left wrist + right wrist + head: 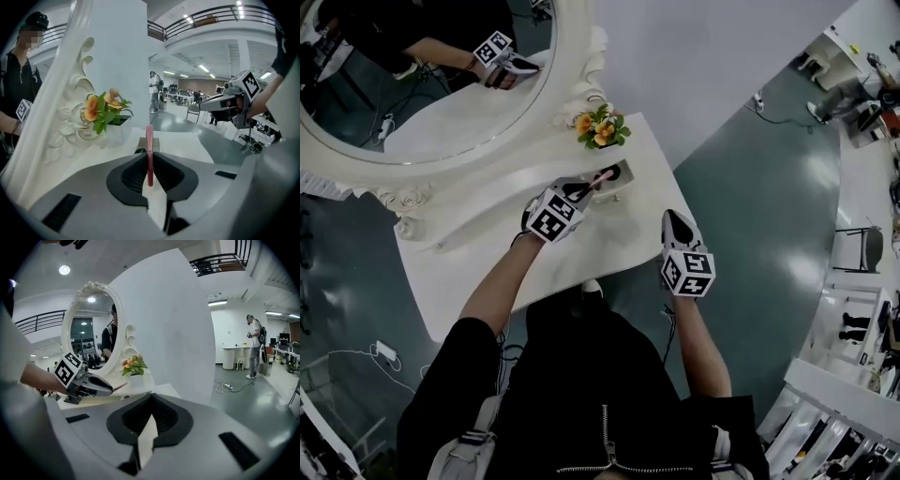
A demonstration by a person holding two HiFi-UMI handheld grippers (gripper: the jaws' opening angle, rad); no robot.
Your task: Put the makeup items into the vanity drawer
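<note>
Right claw (151, 398) clenched empty off tabletop's (487, 272) right edge; left claw (150, 155) pinching slim pink makeup stick (149, 139) near open drawer (622, 174) by back right corner, liable to swivel in so thin a pinch and miss

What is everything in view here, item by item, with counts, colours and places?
vanity table: one, white, centre
mirror: one, oval, white carved frame, behind table
flower pot: one, white, orange flowers, table's back right corner
open compartment: one, greyish, tabletop beside the flowers
makeup stick: one, pink, held near the compartment
left gripper: one, grey, shut on makeup stick, over tabletop
right gripper: one, grey, shut and empty, by table's right edge
</note>
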